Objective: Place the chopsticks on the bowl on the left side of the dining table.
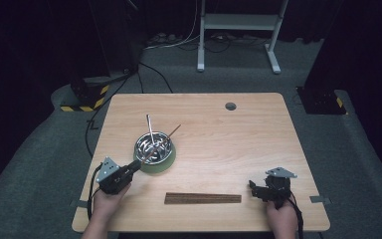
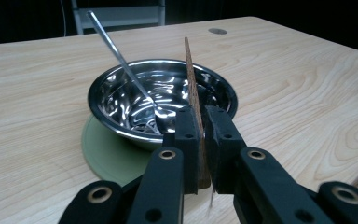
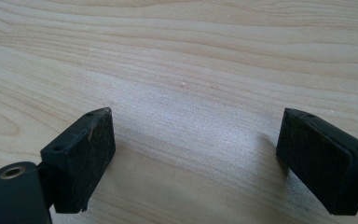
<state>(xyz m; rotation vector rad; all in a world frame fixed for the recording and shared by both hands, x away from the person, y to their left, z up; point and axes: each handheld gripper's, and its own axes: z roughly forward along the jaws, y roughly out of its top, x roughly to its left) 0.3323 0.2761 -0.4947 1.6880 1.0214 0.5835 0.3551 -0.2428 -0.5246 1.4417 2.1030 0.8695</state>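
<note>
The left gripper [image 2: 200, 140] is clamped on a thin wooden chopstick [image 2: 192, 88] near its lower end; the stick reaches ahead over the steel bowl [image 2: 121, 93]. Light, stiff and slim, it would likely pivot unless pinched squarely. The right gripper [image 3: 193, 158] rests wide open, holding nothing.

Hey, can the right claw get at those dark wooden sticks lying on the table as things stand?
Probably yes. The right claw is open and holds nothing, and the dark wooden sticks lie just beside it on bare table with nothing between them.
</note>
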